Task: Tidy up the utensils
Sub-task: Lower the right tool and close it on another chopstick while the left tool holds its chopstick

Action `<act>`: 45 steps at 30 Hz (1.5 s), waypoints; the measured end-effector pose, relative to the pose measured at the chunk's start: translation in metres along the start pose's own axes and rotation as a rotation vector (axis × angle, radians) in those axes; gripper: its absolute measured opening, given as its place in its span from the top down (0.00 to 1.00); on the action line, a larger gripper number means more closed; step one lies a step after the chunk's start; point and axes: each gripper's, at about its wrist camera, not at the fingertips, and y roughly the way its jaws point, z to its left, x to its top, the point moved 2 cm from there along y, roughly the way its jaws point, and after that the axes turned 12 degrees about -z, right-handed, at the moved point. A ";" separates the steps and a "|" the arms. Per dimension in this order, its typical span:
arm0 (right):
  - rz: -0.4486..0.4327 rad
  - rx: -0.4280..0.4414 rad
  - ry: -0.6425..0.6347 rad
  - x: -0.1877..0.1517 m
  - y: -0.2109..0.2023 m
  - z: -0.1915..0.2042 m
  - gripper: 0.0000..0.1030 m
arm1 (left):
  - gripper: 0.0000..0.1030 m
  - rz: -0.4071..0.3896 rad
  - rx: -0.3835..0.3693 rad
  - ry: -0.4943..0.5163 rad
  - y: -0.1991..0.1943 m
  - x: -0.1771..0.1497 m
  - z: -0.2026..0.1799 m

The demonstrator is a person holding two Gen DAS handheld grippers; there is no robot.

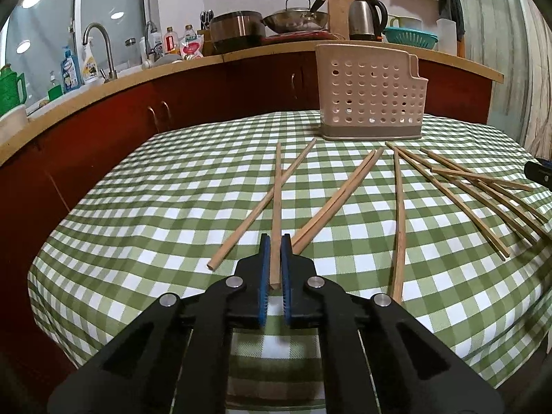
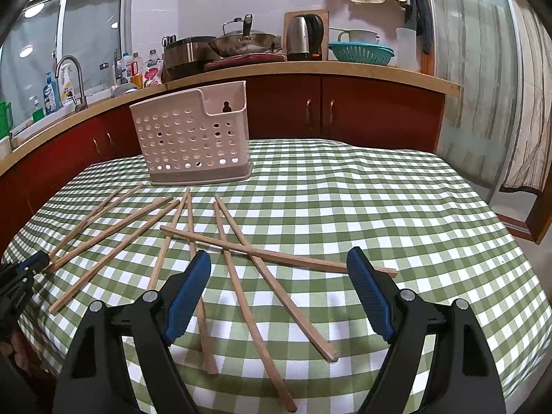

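Note:
Several wooden chopsticks lie scattered on the green checked tablecloth (image 1: 172, 207). My left gripper (image 1: 275, 238) is shut on one chopstick (image 1: 277, 189); its blue pads pinch the near end and the stick points away toward the holder. A second chopstick (image 1: 262, 203) crosses under it. The beige perforated utensil holder (image 1: 371, 96) stands upright at the table's far side, also in the right wrist view (image 2: 191, 138). My right gripper (image 2: 279, 253) is open, hovering over crossed chopsticks (image 2: 248, 276) with nothing pinched. The left gripper's tip (image 2: 34, 262) shows at that view's left edge.
Behind the table runs a wooden counter (image 2: 345, 69) over red cabinets, with a sink tap (image 1: 100, 45), a kettle (image 2: 305, 38), a wok and a teal colander. The cloth drops off at the table's left edge (image 1: 51, 241) and right edge (image 2: 517, 258).

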 end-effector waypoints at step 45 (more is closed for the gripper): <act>0.271 0.095 0.008 -0.020 0.040 -0.043 0.56 | 0.94 -0.064 0.013 -0.013 -0.008 0.026 0.002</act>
